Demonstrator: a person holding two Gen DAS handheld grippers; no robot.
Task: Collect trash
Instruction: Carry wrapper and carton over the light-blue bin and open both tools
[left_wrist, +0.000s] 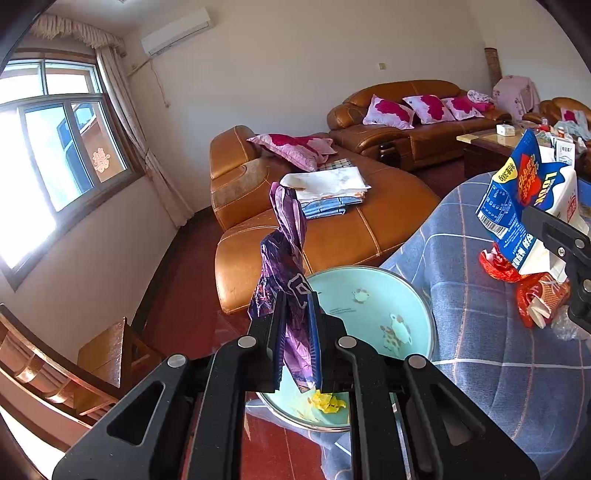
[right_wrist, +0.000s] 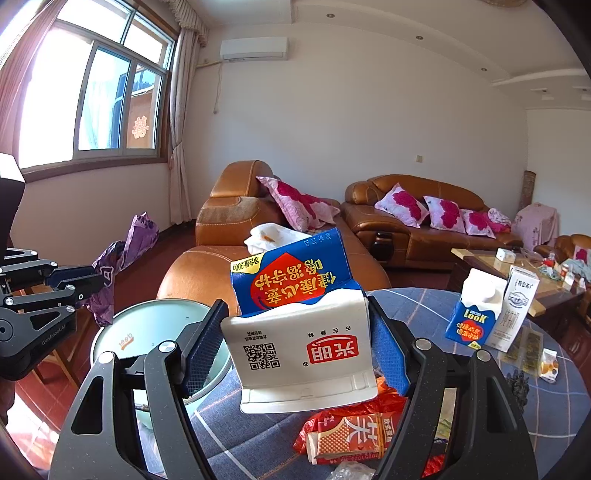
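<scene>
Living rm: purple wrapper (left_wrist: 284, 273) pinched in left claw (left_wrist: 295, 332).

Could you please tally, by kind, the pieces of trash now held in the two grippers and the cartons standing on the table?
Crumpled purple plastic wrapper, pinched in left gripper: 1
Upside-down blue-and-white carton, between right gripper jaws: 1
Upright cartons on table: 2, blue-and-white and white
Total: 4
</scene>
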